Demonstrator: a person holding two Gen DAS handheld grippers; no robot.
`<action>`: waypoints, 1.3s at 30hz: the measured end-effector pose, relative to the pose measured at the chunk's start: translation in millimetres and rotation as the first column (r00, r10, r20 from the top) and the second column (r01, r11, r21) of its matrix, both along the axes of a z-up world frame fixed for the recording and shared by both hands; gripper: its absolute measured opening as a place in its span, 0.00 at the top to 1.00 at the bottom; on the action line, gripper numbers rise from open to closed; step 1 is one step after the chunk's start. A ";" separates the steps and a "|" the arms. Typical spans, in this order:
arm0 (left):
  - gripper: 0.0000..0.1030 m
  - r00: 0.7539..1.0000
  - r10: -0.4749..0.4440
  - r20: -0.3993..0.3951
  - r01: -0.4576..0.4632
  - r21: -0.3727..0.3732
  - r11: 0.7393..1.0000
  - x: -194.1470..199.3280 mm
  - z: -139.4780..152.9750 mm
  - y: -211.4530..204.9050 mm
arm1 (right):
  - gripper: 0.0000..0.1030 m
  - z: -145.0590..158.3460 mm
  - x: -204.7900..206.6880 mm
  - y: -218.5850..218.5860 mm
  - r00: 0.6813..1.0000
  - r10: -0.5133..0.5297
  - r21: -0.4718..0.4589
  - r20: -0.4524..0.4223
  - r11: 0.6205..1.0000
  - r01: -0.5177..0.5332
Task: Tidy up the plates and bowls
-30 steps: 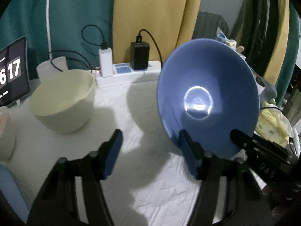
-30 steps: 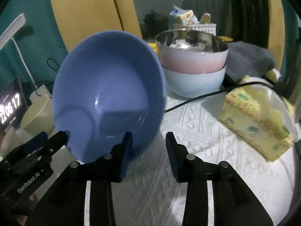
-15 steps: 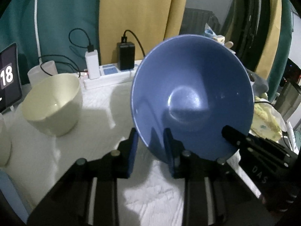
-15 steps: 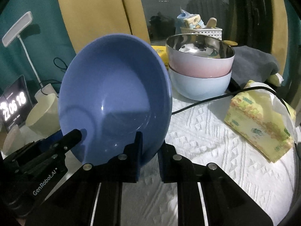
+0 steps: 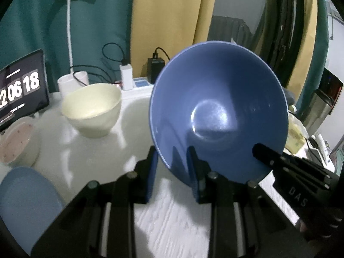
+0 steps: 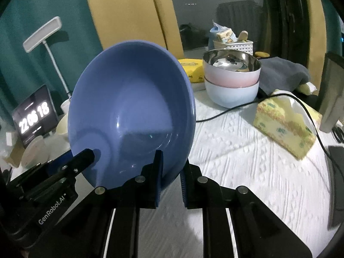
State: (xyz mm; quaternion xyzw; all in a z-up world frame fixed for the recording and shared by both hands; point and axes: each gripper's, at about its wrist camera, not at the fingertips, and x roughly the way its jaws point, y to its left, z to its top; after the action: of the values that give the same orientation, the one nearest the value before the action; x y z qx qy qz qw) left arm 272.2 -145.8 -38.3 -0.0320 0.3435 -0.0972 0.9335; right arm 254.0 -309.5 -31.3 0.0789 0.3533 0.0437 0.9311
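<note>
A large blue bowl (image 5: 219, 111) is held up on edge above the table, its inside facing both cameras; it also shows in the right wrist view (image 6: 131, 111). My left gripper (image 5: 172, 167) is shut on its lower left rim. My right gripper (image 6: 172, 169) is shut on its lower right rim. A cream bowl (image 5: 92, 109) stands on the table to the left. A steel bowl nested in a pink and a pale blue bowl (image 6: 232, 79) stands at the back right. A speckled pink bowl (image 5: 15, 142) and a blue plate (image 5: 25, 202) lie at the near left.
A clock display (image 5: 20, 88), a white desk lamp (image 5: 68, 21) and a power strip with chargers (image 5: 137, 83) line the back. A yellow tissue pack (image 6: 283, 124) and a black cable (image 6: 225, 111) lie on the white cloth at right. A grey cloth (image 6: 283, 73) lies behind.
Both grippers closed from open onto the blue bowl's rim and lifted it higher off the table. The left camera has pulled back, so the plate and pink bowl show.
</note>
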 end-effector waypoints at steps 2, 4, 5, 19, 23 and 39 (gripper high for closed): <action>0.72 1.000 0.000 0.000 0.000 0.001 1.000 -9.4 1.9 3.7 | 0.84 1.0 -9.2 2.8 1.000 0.005 0.002 -0.003 1.000 -0.005; 0.72 1.000 -0.001 0.003 0.001 -0.001 1.000 -19.5 4.1 7.7 | 0.84 1.1 -18.0 5.9 1.000 0.008 0.003 -0.006 1.000 -0.008; 0.72 1.000 -0.001 0.005 0.001 -0.001 1.000 -23.7 4.8 8.6 | 0.84 1.1 -23.1 7.1 1.000 0.009 0.006 -0.008 1.000 -0.009; 0.72 1.000 -0.002 -0.002 0.002 -0.007 1.000 -80.5 5.6 36.7 | 0.83 -1.4 -75.4 33.2 0.999 0.029 0.020 -0.046 0.999 -0.028; 0.72 1.000 0.006 -0.011 -0.006 -0.010 1.000 -93.3 4.0 46.2 | 0.83 -5.0 -84.6 43.4 0.997 0.040 0.028 -0.061 0.999 -0.039; 0.72 1.000 -0.008 -0.017 0.008 -0.013 1.000 -121.9 2.1 57.3 | 0.66 -7.9 -103.5 57.4 0.994 0.055 0.056 -0.099 0.997 -0.050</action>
State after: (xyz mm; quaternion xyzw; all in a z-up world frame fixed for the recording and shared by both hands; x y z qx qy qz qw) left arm 150.3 -88.6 -36.1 -0.0376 0.3508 -0.1031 0.9300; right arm 150.4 -252.1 -39.2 0.0967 0.4002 0.0738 0.9083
